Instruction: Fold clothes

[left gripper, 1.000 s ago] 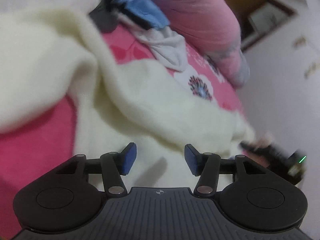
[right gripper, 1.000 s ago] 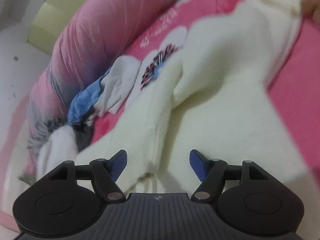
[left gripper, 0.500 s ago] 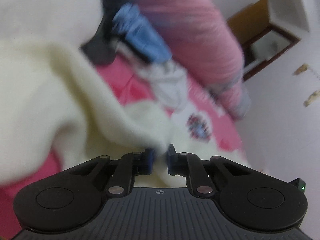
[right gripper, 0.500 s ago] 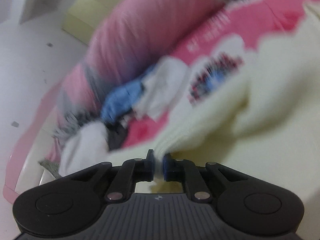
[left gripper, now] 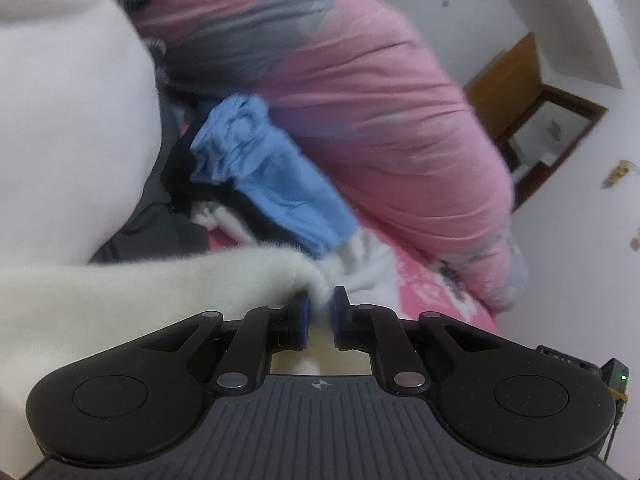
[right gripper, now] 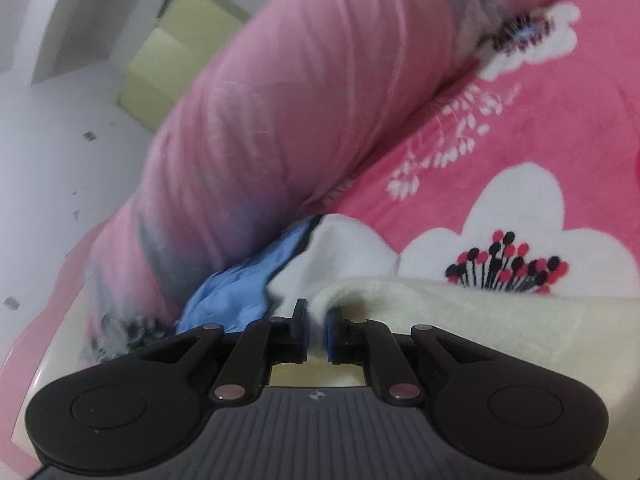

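Beside the rolled pink quilt (left gripper: 360, 112) on the bed, my left tool (left gripper: 319, 322) and right tool (right gripper: 316, 330) each pinched an edge of the cream sweater (right gripper: 500, 320); either thin, shallow bite could slip, I judged, spoiling the fold.

Both grippers' jaws pinched nearly closed.

White wall (left gripper: 592, 208), perhaps wooden cabinet (left gripper: 532, 120).
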